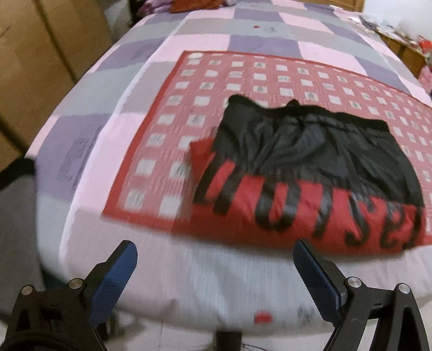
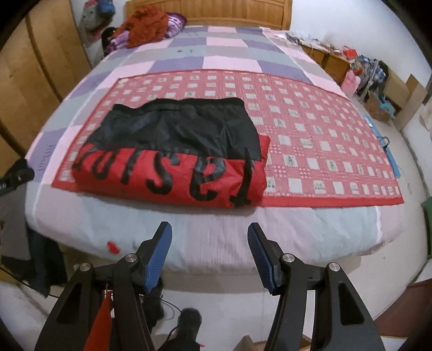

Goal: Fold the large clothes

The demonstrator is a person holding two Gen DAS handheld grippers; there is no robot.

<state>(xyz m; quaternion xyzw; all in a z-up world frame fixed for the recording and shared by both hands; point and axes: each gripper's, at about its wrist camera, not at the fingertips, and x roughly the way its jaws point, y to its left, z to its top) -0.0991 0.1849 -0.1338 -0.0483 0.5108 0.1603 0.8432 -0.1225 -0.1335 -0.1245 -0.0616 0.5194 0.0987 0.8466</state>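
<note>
Blue-padded jaws of the left gripper [image 1: 214,255] stand spread wide and those of the right gripper [image 2: 209,237] partly spread, both empty above the bed's near edge. Beyond them the folded red-and-black garment [image 2: 172,159] lies on the red checked mat [image 2: 324,140], atop the pink-and-purple bedspread [image 2: 216,54].

Checked pink, purple and grey bedspread [image 2: 221,59] covers the bed ahead. Red-bordered checked mat [image 2: 324,151] lies on it. Far end: wooden headboard [image 2: 210,9], heap of rust-red cloth [image 2: 145,25]. Wooden wardrobe [image 1: 29,54] left; cardboard boxes [image 2: 397,91] far right.
</note>
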